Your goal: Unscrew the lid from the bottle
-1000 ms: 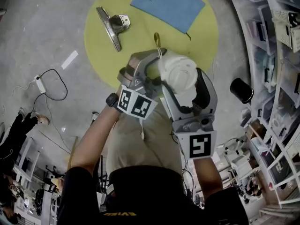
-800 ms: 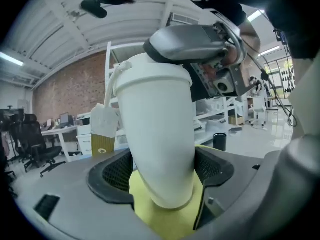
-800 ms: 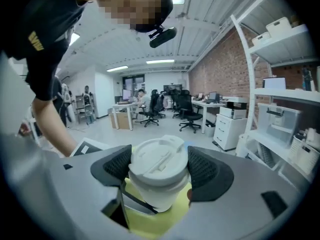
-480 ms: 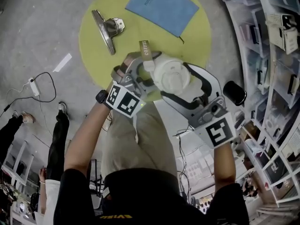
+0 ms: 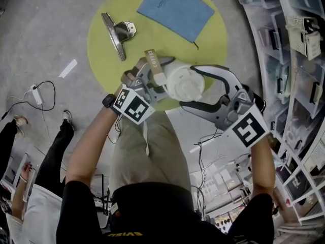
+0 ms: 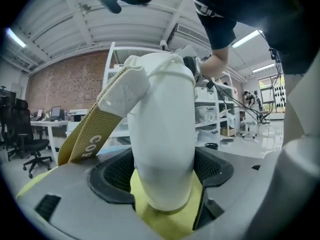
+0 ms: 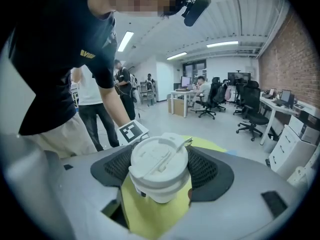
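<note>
Bottle is at the near edge of the yellow round surface, gripped from both sides. Left gripper has its jaws clamped on the lower body, with the pads pressed against both sides. The tan strap sticks out far-left from the neck. Right gripper comes in from the right with its jaws closed round the lid, pads tight on the rim. The lid sits square on the bottle with no gap showing. The pads cover most of the seam, so it may already be partly loosened. My read: both grips are set and the unscrewing is early at best. Left to do: more turns, then lift the lid clear. The clip and notebook lie far off, not involved.
</note>
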`<state>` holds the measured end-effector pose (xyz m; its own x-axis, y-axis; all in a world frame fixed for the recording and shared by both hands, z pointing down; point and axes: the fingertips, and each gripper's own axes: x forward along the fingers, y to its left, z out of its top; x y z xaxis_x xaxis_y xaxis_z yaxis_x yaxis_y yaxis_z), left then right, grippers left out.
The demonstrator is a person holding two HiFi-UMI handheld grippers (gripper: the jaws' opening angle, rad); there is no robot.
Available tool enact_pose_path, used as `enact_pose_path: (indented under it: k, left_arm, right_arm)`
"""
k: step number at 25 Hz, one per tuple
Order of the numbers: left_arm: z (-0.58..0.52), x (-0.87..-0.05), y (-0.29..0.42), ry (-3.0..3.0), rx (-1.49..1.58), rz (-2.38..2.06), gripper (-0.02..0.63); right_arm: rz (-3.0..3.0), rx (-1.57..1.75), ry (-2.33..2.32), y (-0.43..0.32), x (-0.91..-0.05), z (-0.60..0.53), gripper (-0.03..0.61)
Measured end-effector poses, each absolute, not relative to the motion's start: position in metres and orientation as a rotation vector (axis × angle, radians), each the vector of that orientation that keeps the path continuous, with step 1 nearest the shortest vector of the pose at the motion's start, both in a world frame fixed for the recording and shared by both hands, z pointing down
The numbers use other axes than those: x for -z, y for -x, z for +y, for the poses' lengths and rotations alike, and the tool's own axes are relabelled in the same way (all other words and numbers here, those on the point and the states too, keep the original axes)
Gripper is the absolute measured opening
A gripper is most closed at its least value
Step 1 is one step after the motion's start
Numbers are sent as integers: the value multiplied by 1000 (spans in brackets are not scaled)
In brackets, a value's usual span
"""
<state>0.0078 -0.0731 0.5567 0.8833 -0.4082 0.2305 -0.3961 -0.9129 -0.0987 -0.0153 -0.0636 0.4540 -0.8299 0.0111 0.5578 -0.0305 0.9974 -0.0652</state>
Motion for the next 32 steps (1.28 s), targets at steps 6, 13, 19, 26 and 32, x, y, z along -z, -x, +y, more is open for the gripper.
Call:
enact_pose_path:
  k: [6,13,19,26,32]
  left_arm:
    - [-75,-556,-8,3013,425,658,377]
    - [-70,-557,-8,3022,424,680,376]
    - [-72,-555,-9,3037,394,710,374]
    - [-73,-559,-5,3051,348,685,374]
    - [-71,-557,-6,3062,347,660,373]
  right_arm:
    - [-2671,-256,-475,34,-424,-79,480]
    - [-2422,-277,-1250,28,-425,-86,460]
    - [-2267,-295,-1469,13,-442,-81,427]
    - [-2335,-234,-1285,23,-449,-81,399]
    - [-2465,-195,-913,24,-449,-73,399]
